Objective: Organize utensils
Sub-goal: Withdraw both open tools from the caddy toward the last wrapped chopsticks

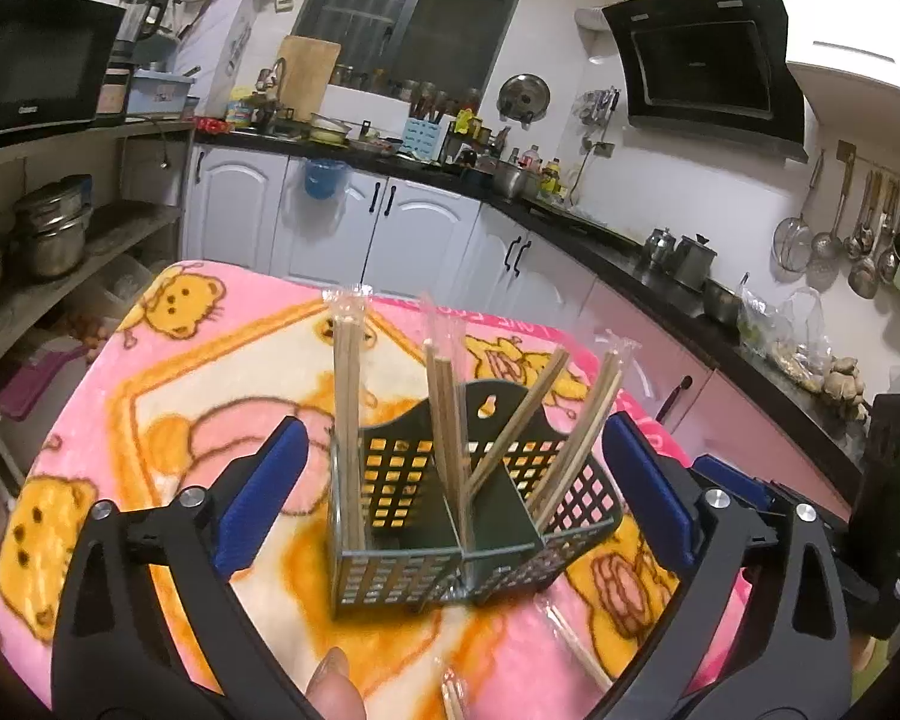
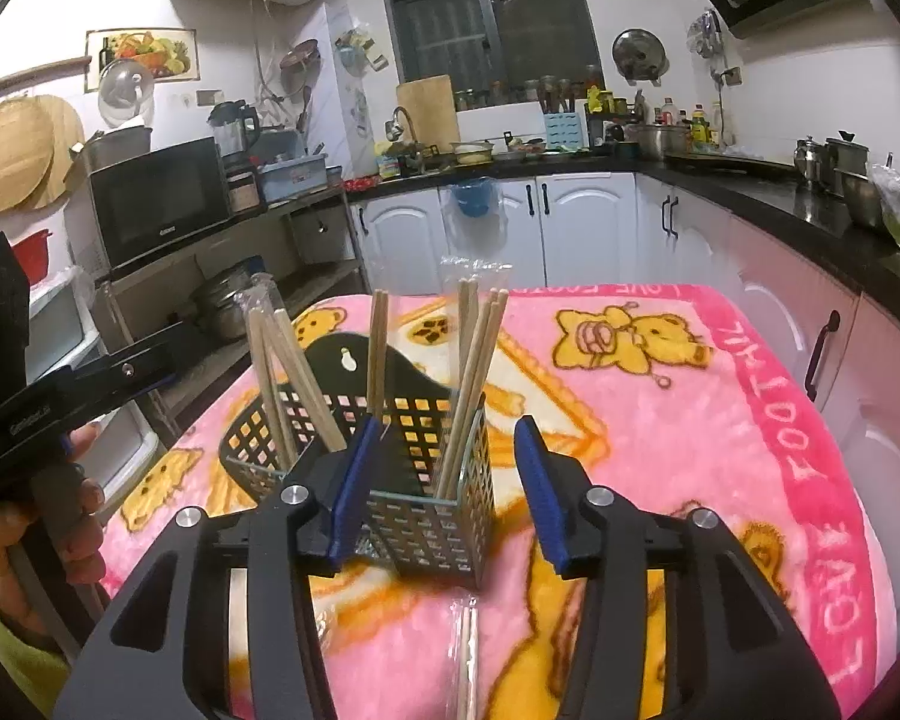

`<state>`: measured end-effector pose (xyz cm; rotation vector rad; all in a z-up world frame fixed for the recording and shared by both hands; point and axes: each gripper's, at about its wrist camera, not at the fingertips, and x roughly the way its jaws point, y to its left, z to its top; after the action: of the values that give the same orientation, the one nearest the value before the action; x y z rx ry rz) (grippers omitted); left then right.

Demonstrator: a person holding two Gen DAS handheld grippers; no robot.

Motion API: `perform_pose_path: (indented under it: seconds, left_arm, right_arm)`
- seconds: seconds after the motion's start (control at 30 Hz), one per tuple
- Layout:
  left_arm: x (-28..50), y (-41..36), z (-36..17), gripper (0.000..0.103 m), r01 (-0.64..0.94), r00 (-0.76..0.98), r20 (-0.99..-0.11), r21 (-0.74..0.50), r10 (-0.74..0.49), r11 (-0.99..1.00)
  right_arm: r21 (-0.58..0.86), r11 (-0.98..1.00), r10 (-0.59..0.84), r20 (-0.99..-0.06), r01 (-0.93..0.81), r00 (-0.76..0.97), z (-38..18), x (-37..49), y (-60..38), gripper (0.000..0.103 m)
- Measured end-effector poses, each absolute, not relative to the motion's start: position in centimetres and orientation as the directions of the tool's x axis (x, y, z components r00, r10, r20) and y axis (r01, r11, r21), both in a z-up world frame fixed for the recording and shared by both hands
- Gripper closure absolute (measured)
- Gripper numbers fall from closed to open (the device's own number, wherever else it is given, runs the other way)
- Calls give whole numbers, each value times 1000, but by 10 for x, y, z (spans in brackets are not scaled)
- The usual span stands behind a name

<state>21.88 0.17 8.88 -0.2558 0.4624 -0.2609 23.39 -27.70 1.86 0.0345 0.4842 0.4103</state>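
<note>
A dark perforated utensil basket (image 1: pixel 474 516) (image 2: pixel 426 480) with two compartments stands on the pink bear blanket (image 1: pixel 150 396) (image 2: pixel 660 420). Several plastic-wrapped pairs of wooden chopsticks (image 1: pixel 348 396) (image 2: pixel 474 372) stand in it, leaning outward. My left gripper (image 1: pixel 456 480) is open, its blue pads either side of the basket without touching. My right gripper (image 2: pixel 444 486) is open around the basket's near corner, empty. Two wrapped chopstick pairs lie loose on the blanket in front of the basket (image 1: pixel 576 648) (image 1: pixel 453 693); one shows in the right wrist view (image 2: pixel 465 660).
White cabinets (image 1: pixel 330 228) and a black counter (image 1: pixel 630 252) with pots run behind and to the right of the table. A shelf with pots and a microwave (image 2: pixel 162 204) stands to the left. The left gripper's body (image 2: pixel 60 408) shows at the right wrist view's left edge.
</note>
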Motion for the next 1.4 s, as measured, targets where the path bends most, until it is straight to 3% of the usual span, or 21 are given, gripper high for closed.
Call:
perform_pose_path:
  seconds: [0.27, 1.4]
  left_arm:
    - [211, 0, 81, 11, 182, 857, -424, -281, -293, 942]
    - [192, -5, 26, 11, 166, 780, -571, -209, -258, 964]
  right_arm:
    - [124, 915, 396, -469, -385, 790, 11, 229, -273, 53]
    - [90, 913, 372, -580, -397, 725, -31, 220, -268, 53]
